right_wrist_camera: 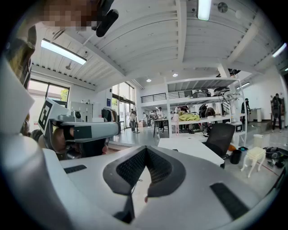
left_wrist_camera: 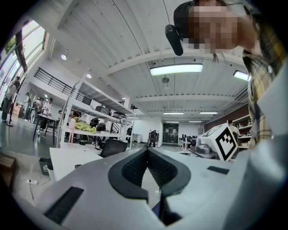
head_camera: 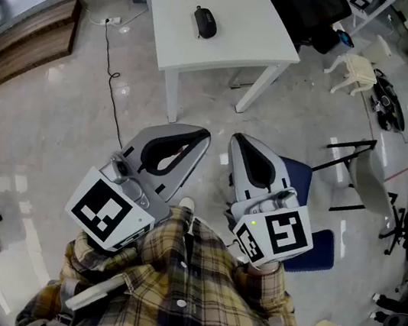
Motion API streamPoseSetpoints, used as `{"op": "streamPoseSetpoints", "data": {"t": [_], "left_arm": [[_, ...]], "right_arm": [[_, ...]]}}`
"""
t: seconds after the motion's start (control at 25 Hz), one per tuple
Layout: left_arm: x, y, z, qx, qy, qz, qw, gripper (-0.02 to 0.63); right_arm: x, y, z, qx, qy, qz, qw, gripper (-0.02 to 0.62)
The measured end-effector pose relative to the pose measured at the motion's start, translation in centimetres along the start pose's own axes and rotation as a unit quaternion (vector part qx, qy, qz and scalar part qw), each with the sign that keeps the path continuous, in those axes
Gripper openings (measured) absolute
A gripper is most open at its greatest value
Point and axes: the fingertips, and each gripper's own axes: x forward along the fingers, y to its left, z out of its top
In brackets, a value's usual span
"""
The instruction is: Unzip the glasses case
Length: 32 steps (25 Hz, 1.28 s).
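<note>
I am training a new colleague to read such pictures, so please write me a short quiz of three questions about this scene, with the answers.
1. True or false: the glasses case lies on the white table.
2. The left tongs are: A) open, B) shut and empty, C) shut on the case.
3. Fill in: the right tongs hold ____.
Key: 1 true; 2 B; 3 nothing.

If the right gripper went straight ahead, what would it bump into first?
Probably nothing close. The right gripper, shut and empty, seems to aim over the white table holding the glasses case. Its way looks free, though depth is unclear.
</note>
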Motion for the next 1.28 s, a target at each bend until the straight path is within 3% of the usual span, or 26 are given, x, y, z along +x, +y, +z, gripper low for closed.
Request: {"op": "streamPoseSetpoints", "data": {"t": [0.4, 0.84, 1.28], "left_arm": [[0.4, -1.0, -0.5, 0.006, 0.001, 0.016, 0.9999, 0.006], [-0.2, -0.8, -1.1, 0.003, -0.006, 0.058, 0.9983, 0.006], [1.8, 7.7, 0.2, 0.003, -0.013, 0.066, 0.9977, 0.006]], "right_arm": [[-1.2, -0.8, -0.5, -0.001, -0.001, 0.006, 1.0, -0.002], [-1.9, -1.1, -1.4, 0.001, 0.002, 0.024, 1.0, -0.002], [5.7, -3.1, 0.0, -0.014, 0.009, 0.018, 1.0, -0.002]]}}
